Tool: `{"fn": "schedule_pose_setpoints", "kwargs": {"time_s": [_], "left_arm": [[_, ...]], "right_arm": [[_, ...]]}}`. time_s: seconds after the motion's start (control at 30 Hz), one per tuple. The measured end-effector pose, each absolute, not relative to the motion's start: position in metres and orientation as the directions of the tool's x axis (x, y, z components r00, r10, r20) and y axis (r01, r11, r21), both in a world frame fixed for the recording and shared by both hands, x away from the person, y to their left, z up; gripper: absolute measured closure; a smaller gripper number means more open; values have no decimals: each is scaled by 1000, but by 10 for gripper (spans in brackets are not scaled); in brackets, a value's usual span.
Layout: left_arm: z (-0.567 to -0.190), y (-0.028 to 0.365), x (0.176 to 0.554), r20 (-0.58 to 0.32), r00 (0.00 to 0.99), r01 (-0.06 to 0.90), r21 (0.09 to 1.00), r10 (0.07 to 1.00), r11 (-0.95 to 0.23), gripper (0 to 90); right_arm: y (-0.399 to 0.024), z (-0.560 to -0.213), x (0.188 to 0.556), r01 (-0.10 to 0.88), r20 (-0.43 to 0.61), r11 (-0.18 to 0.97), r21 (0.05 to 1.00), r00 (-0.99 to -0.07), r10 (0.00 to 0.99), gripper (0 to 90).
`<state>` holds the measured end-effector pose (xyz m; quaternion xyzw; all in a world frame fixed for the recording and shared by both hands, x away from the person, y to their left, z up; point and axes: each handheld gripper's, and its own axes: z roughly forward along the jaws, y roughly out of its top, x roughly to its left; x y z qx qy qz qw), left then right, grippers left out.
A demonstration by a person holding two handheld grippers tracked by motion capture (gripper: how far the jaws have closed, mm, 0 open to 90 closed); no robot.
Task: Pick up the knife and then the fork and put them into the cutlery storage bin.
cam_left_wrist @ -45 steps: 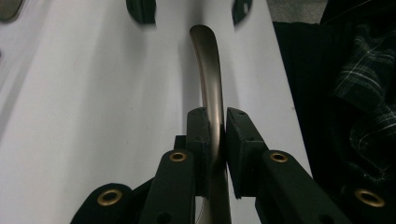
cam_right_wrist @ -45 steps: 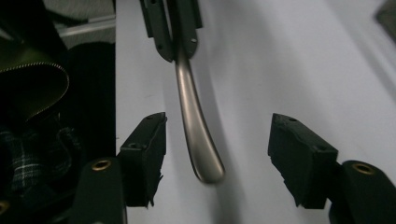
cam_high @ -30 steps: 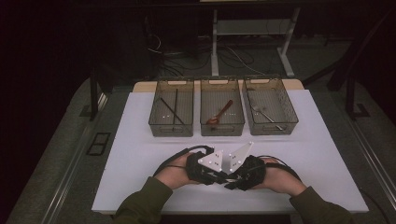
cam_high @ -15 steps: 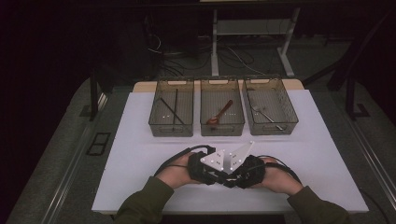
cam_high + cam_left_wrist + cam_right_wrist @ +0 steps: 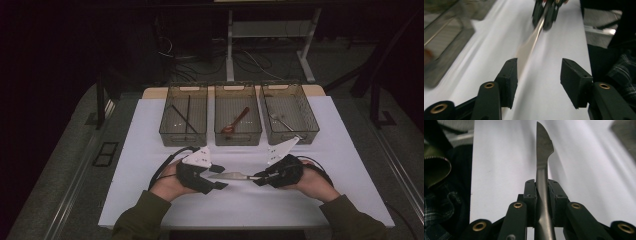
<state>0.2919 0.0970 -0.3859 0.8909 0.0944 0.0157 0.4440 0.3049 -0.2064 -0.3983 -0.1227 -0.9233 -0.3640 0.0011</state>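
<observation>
High view: I see the knife (image 5: 234,176) lying level between my two tools, its long axis running left to right across the white surface (image 5: 150,135), handle in the right tool (image 5: 260,178) and blade tip pointing at the left tool (image 5: 218,177). In the right gripper view the jaws are clamped on the handle (image 5: 543,202), with the blade rising straight away from them. In the left gripper view the left tool's jaws have just been opening; they stand apart, and the blade (image 5: 529,50) runs alongside one pad without being pinched. I judge the knife now belongs to the right hand. The three bins (image 5: 238,134) sit beyond, toward the far edge; the right tool is nearest the right-hand one.
</observation>
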Motion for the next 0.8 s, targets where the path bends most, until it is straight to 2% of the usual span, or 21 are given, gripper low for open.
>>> {"fn": "schedule_pose_setpoints", "kwargs": {"time_s": [0.13,0.47,0.8], "left_arm": [[-393,114,290,-54,961,206,794,270,-572,437],[-412,142,280,-63,874,320,821,481,-474,302],[-426,150,270,-57,815,359,830,576,-427,130]], "right_arm": [[-221,-390,309,252,82,676,692,-959,273,775],[-253,-370,318,333,90,582,742,-909,407,774],[-288,-347,339,386,61,494,779,-832,552,774]]}}
